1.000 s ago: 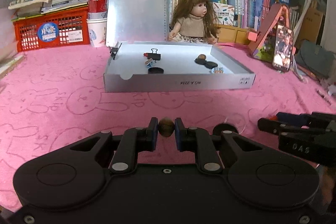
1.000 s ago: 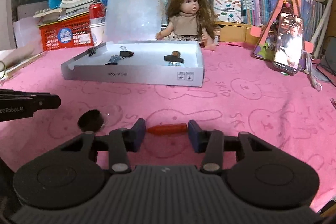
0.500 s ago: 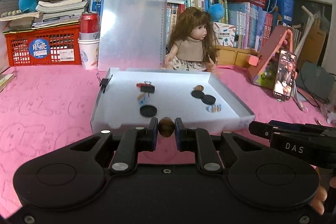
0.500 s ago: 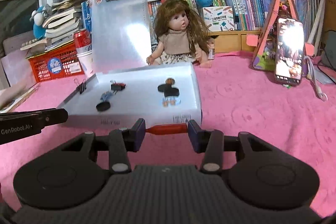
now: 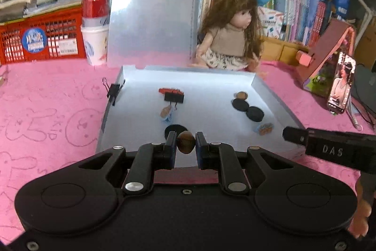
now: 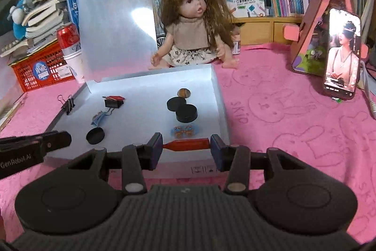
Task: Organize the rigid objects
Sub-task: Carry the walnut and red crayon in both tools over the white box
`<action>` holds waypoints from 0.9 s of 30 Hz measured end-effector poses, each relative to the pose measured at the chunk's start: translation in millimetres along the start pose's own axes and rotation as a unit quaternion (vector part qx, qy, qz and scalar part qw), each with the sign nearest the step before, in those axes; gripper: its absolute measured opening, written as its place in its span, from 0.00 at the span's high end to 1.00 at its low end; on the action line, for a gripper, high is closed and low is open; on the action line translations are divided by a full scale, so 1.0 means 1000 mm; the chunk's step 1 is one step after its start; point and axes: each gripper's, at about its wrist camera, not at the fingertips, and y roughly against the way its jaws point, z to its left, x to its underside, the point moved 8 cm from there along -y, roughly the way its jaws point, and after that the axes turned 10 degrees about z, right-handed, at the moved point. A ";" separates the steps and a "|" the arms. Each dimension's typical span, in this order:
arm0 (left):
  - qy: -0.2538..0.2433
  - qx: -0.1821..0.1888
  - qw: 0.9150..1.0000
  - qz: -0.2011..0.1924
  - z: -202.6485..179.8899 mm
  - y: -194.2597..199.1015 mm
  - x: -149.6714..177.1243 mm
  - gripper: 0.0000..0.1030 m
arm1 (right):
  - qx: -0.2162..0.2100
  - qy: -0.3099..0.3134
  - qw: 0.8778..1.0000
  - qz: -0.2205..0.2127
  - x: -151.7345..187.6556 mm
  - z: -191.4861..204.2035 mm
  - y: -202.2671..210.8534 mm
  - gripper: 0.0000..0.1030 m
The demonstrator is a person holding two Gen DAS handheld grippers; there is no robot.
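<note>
My left gripper [image 5: 186,145] is shut on a small brown oval stone [image 5: 186,145], held over the near edge of the shallow white box [image 5: 211,73]. My right gripper [image 6: 186,144] is shut on a red stick-like piece [image 6: 188,144], held crosswise over the box's near right corner [image 6: 223,114]. Inside the box lie black discs [image 6: 186,112], a black binder clip [image 6: 114,103], a brown stone [image 6: 183,92], a small blue-orange piece [image 6: 184,129] and a red piece [image 5: 170,91]. The right gripper's finger [image 5: 329,149] shows at the right of the left wrist view.
A binder clip [image 5: 113,91] is clipped on the box's left wall. A doll [image 6: 192,39] and a clear clipboard [image 6: 117,27] stand behind the box. A phone on a pink stand [image 6: 342,55] is at the right; a red crate [image 5: 40,39] and can on a cup [image 5: 95,27] at the left. Pink cloth [image 6: 282,121] covers the table.
Both grippers have risen and moved forward from the pink cloth to above the box's near edge, each still holding its object.
</note>
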 end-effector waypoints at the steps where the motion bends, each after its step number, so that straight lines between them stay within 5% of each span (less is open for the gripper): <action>1: -0.001 0.000 1.000 0.005 0.001 -0.003 0.000 0.84 | 0.004 -0.001 1.000 0.000 -0.002 -0.001 -0.002 0.52; 12: 0.014 -0.004 0.998 0.063 0.009 -0.039 0.004 0.84 | 0.015 0.005 0.998 0.063 -0.002 -0.003 -0.034 0.52; 27: 0.020 -0.028 0.997 0.070 0.017 -0.071 -0.015 0.84 | 0.025 0.018 0.997 0.071 -0.015 0.006 -0.064 0.52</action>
